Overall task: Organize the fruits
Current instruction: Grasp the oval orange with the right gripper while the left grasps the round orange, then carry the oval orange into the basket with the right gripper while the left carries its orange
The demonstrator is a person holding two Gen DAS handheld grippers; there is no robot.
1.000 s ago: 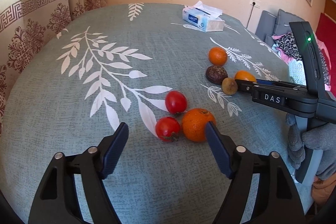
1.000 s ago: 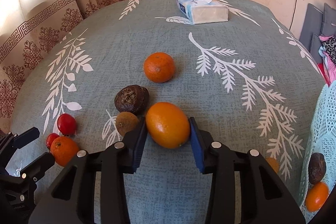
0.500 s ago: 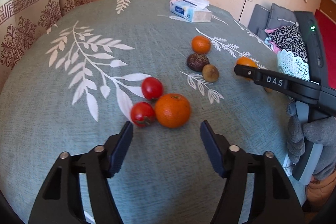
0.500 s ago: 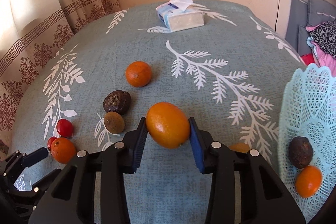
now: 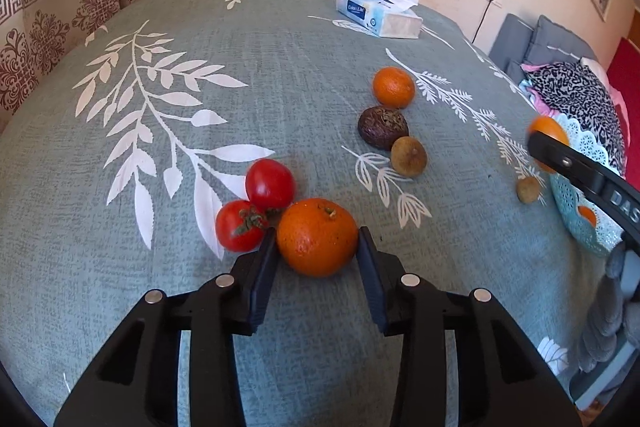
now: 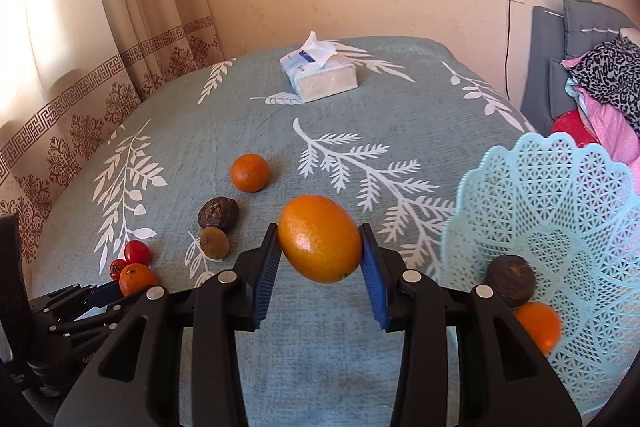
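Both grippers are clamped on oranges right now! Left gripper (image 5: pixel 318 241) sits low on the table (image 5: pixel 280 67), its two dark pads narrowed to the width of a round orange (image 5: pixel 317 236) and touching it on both sides, the fruit resting on the green leaf-print cloth. Just left of that orange, two red tomatoes (image 5: pixel 256 207) huddle together, the nearer one just beside the left pad; whether it touches I cannot tell. Over on the other side, the right gripper (image 6: pixel 320 247) has its blue-faced pads pressed against the flanks of an oval orange (image 6: pixel 319 238), which hangs clear of the cloth between them. Close on its right stands the pale blue lattice basket (image 6: pixel 560 195), tilted toward the camera, with a dark wrinkled fruit (image 6: pixel 511 279) and a small orange (image 6: pixel 538 325) lying in its bottom. Moving farther out across the table: a small brown fruit (image 6: pixel 215 242) touches a bigger dark brown wrinkled one (image 6: pixel 218 214), and beyond them a mandarin (image 6: pixel 251 172) sits apart. From the left wrist view, another little brown fruit (image 5: pixel 527 189) lies on the cloth near the basket's foot. At the far edge rests a tissue pack (image 6: pixel 320 77), a sheet poking up, with patterned curtains (image 6: pixel 132 75) behind the table.
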